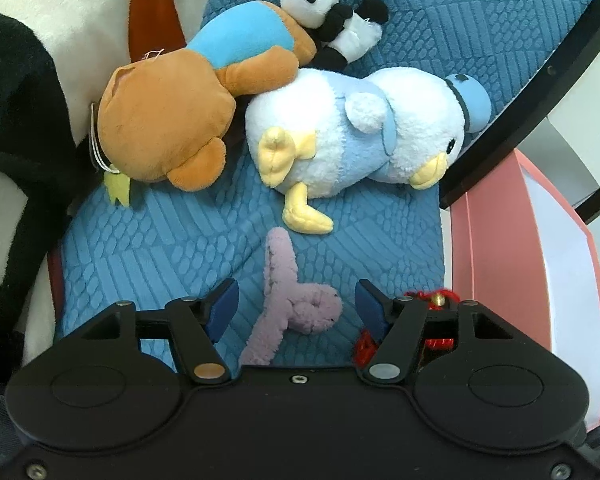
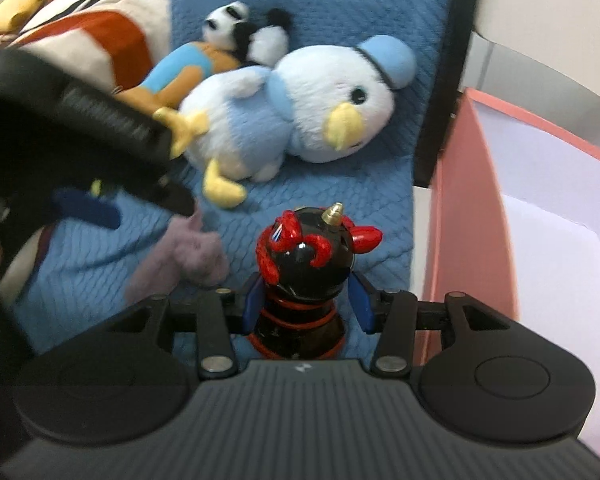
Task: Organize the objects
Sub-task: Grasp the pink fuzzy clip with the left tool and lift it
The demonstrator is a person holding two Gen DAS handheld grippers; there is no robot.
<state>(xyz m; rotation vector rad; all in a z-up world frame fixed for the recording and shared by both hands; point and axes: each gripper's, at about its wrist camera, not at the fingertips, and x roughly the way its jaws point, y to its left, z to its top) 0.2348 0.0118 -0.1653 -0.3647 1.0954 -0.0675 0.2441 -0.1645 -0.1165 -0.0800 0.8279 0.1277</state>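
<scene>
A lilac plush piece (image 1: 292,300) lies on the blue quilted cover (image 1: 160,248), between the open blue-padded jaws of my left gripper (image 1: 296,304). My right gripper (image 2: 306,304) has its jaws around a black figurine with red coils and a brass tip (image 2: 304,268); the pads sit at its sides, contact is unclear. The left gripper shows in the right wrist view (image 2: 88,204), over the lilac plush (image 2: 180,264). The figurine's red trim peeks beside the left gripper (image 1: 432,300).
A white and blue duck plush (image 1: 360,136), a brown bear plush (image 1: 172,120) and a small panda plush (image 1: 332,16) lie further along the cover. A pink box with white inside (image 2: 540,200) stands open at the right. A large patterned cushion (image 1: 28,80) is at the left.
</scene>
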